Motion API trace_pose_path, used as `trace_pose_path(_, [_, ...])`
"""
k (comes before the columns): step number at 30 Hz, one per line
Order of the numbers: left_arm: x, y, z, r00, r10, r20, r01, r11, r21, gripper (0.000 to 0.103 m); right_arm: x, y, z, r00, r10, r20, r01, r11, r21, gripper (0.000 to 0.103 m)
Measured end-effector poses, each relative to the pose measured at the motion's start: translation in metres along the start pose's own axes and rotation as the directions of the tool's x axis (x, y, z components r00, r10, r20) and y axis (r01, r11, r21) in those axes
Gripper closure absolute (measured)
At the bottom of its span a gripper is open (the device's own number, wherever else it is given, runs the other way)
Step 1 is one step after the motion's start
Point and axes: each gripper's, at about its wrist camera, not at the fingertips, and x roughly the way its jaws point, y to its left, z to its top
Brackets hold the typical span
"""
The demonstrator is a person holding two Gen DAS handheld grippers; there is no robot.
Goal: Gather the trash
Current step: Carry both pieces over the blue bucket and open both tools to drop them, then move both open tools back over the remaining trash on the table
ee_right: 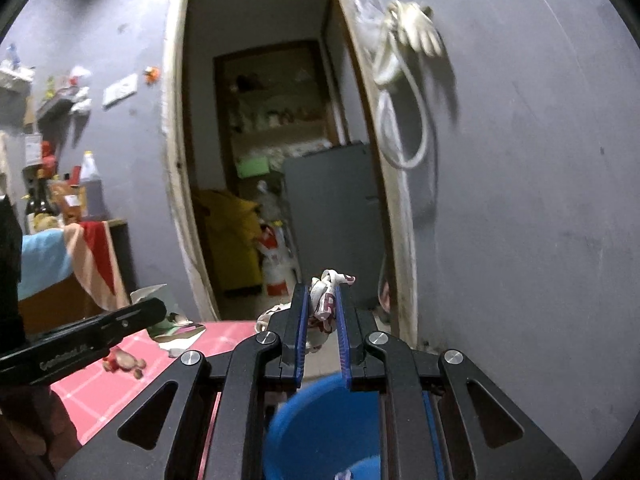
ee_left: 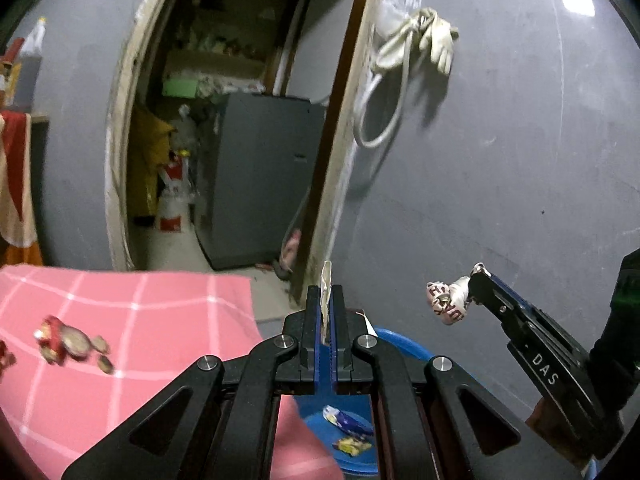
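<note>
Both loads are in transit to the blue bin [ee_right: 320, 412]. The left gripper [ee_left: 327, 300] is clenched on a flat paper scrap [ee_left: 326, 280]; the right gripper [ee_right: 322, 300] grasps a crumpled wrapper [ee_right: 326, 296]. The bin sits at six o'clock beneath both: next, centre over it and release.

Left gripper [ee_left: 327, 304]: black linkage arms with triangular cut-outs, silver round screw heads at the pivots, blue pads lining the inner finger faces. Right gripper [ee_right: 323, 308]: same build, blue pads likewise; in the left wrist view, white lettering "DAS" along its side at 4 o'clock.
</note>
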Motion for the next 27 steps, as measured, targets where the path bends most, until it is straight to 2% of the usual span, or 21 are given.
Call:
trace_pose_path(6, [0.032,-0.005,-0.016,0.994,-0.007,-0.111,0.005,1.000,-0.017,0.101,0.013,-0.020,-0.012,0.995,-0.030,-0.095,0.035,0.998,0.045,0.091])
trace_pose_path(10, [0.053,-0.007,-0.027,0.982,-0.009,-0.187,0.004,1.000,-0.027,0.101,0.021,-0.026,-0.020,0.988,-0.042,-0.146,0.051,0.997,0.056,0.091])
trace_pose_path(17, [0.074,-0.001,-0.040,0.961,-0.036,-0.273,0.020,0.998,-0.060,0.101,0.031,-0.033,-0.028,0.977,-0.054,-0.206,0.070,0.995,0.072,0.090])
trace_pose_path(24, [0.077,0.009,-0.043,0.952,-0.057,-0.302,0.025,0.994,-0.109,0.100,0.034,-0.034,-0.027,0.975,-0.061,-0.216,0.080,0.994,0.079,0.080])
trace_pose_path(26, [0.075,0.011,-0.041,0.953,-0.057,-0.297,0.024,0.993,-0.114,0.097,0.035,-0.033,-0.027,0.975,-0.060,-0.213,0.079,0.994,0.081,0.075])
trace_pose_path(27, [0.074,0.011,-0.039,0.955,-0.056,-0.291,0.023,0.993,-0.115,0.092,0.034,-0.033,-0.026,0.976,-0.058,-0.209,0.077,0.994,0.083,0.075])
